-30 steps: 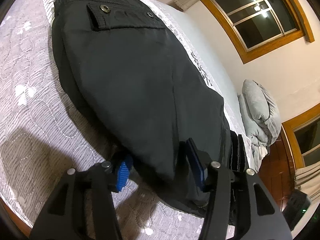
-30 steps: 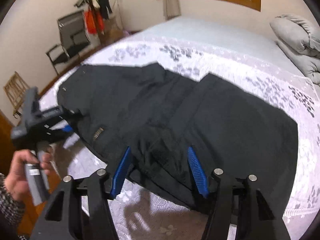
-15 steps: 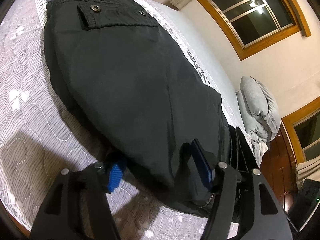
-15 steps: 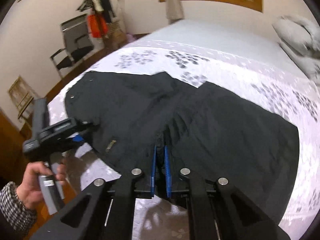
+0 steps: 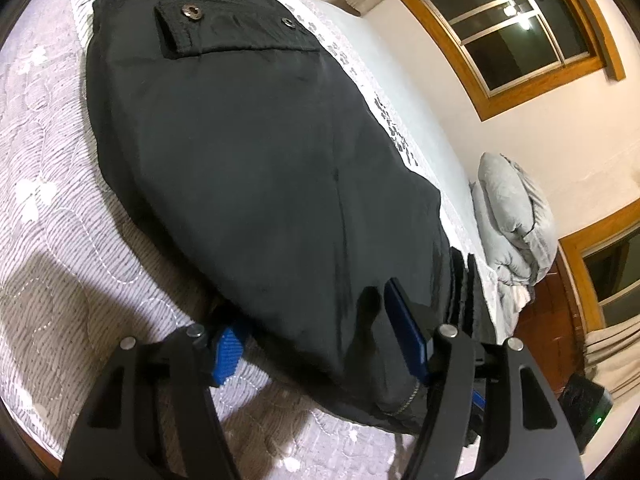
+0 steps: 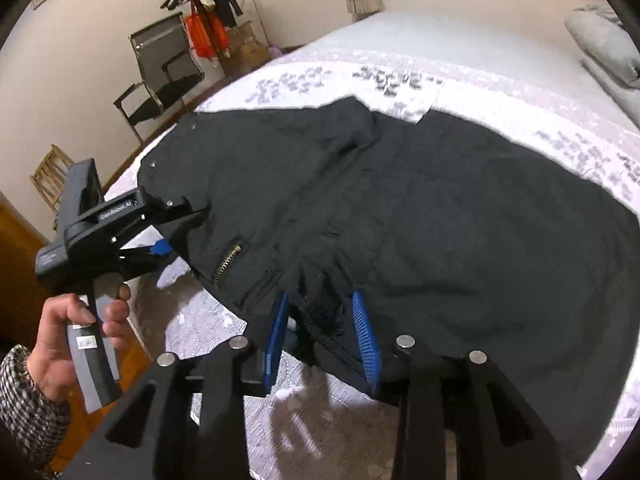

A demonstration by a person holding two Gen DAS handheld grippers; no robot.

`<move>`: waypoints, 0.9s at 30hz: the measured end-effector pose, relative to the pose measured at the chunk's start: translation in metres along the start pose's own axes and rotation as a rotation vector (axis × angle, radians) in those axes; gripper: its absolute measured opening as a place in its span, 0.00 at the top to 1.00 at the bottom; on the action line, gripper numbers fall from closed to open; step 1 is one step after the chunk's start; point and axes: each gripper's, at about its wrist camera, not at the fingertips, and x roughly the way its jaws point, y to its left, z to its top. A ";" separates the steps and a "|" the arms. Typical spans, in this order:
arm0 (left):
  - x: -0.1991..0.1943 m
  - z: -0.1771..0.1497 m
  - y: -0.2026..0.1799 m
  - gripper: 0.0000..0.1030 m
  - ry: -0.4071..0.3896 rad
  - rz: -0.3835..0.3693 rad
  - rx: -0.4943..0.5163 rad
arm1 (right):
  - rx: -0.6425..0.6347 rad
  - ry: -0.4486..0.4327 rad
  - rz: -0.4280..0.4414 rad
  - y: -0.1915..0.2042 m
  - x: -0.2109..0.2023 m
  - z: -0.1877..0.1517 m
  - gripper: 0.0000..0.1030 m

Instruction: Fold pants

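Note:
Black pants (image 5: 260,160) lie spread on the patterned bed cover (image 5: 48,208), with a buttoned pocket flap at the far end. My left gripper (image 5: 316,344) straddles their near edge, one blue pad below the cloth and one above, without pinching it. From the right wrist view the pants (image 6: 440,220) stretch across the bed. The left gripper (image 6: 180,228) sits at their left edge, held by a hand (image 6: 68,340). At the near hem, my right gripper (image 6: 320,336) has its jaws opening, with a bunch of black cloth between the pads.
A folded grey duvet (image 5: 516,220) lies at the bed's far end under wood-framed windows. Beyond the bed's left side stand a black chair (image 6: 164,72), a coat rack (image 6: 204,12) and a wooden chair (image 6: 50,172). The bed's near edge is close below both grippers.
The right gripper stood open, shut on the hem cloth half a second ago, and has now parted again. The left gripper's jaws widened around the pants' edge.

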 end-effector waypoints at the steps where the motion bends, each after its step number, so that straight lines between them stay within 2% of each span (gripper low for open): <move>1: -0.002 0.002 0.002 0.37 0.002 -0.002 -0.008 | 0.009 -0.009 0.011 -0.003 -0.007 0.000 0.66; 2: -0.006 0.005 0.004 0.37 -0.002 0.004 -0.019 | 0.026 -0.024 0.026 -0.007 -0.016 0.000 0.66; 5: -0.020 0.016 0.016 0.37 -0.032 0.029 -0.044 | 0.109 -0.082 0.039 -0.034 -0.048 -0.003 0.57; 9: -0.041 0.034 0.039 0.37 -0.102 0.056 -0.117 | 0.238 -0.142 0.001 -0.083 -0.079 -0.010 0.57; 11: -0.051 0.043 0.049 0.36 -0.140 0.045 -0.151 | 0.294 -0.152 -0.068 -0.111 -0.087 -0.017 0.56; 14: -0.060 0.063 0.064 0.36 -0.177 0.026 -0.215 | 0.342 -0.158 -0.098 -0.135 -0.090 -0.024 0.56; 18: -0.064 0.082 0.086 0.36 -0.203 -0.050 -0.307 | 0.376 -0.152 -0.119 -0.149 -0.085 -0.031 0.56; 22: -0.057 0.090 0.100 0.37 -0.194 -0.033 -0.352 | 0.376 -0.130 -0.126 -0.148 -0.073 -0.032 0.56; 25: -0.056 0.090 0.091 0.36 -0.188 0.006 -0.320 | 0.369 -0.112 -0.128 -0.143 -0.067 -0.033 0.56; 27: -0.055 0.086 0.086 0.39 -0.183 -0.035 -0.310 | 0.361 -0.102 -0.137 -0.143 -0.063 -0.033 0.56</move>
